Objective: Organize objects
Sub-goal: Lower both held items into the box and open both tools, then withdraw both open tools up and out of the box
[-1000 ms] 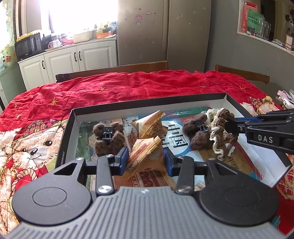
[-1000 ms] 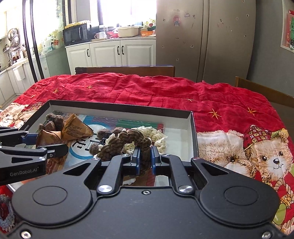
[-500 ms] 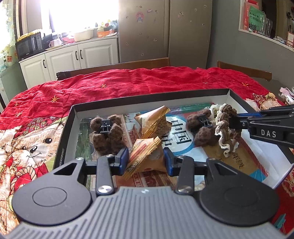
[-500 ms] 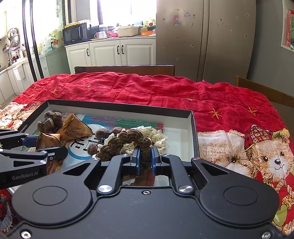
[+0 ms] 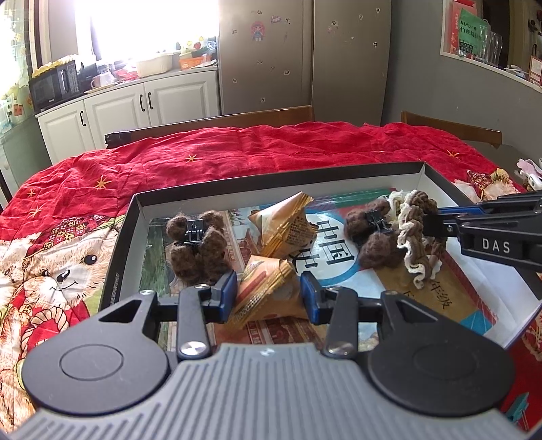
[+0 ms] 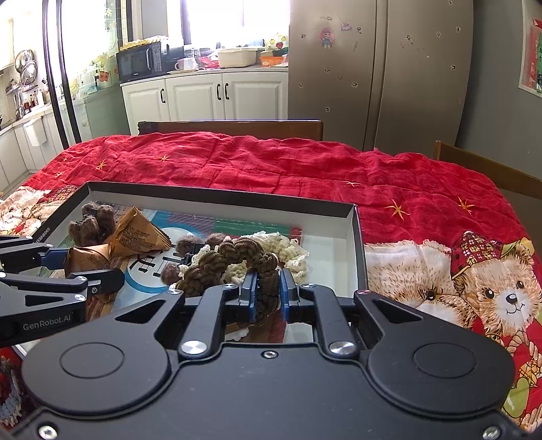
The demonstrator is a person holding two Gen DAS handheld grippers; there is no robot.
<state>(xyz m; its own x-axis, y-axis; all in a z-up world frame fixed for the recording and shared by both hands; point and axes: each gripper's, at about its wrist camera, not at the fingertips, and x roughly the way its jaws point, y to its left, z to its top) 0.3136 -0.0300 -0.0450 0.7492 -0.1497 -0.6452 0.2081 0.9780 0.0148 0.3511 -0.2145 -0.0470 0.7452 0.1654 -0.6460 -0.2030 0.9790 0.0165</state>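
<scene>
Nothing much has moved since a second ago: both claws hold where they were. Left claw [image 5: 267,292] grasps a triangular orange snack packet [image 5: 267,291] low in the box [image 5: 305,176]; right claw [image 6: 266,291] stays clenched on a brown and cream crocheted scrunchie [image 6: 244,260] inside it. Around them lie another packet [image 5: 288,223] and two fuzzy brown hair clips [image 5: 198,247]. Sorting looks underway, neither item yet lifted clear of the box on the red-clothed tabletop [image 5: 237,159]

Kitchen: white cabinets [image 6: 203,98], grey fridge [image 6: 376,74], bright window [image 5: 145,27], wood chairs [image 6: 237,127].
</scene>
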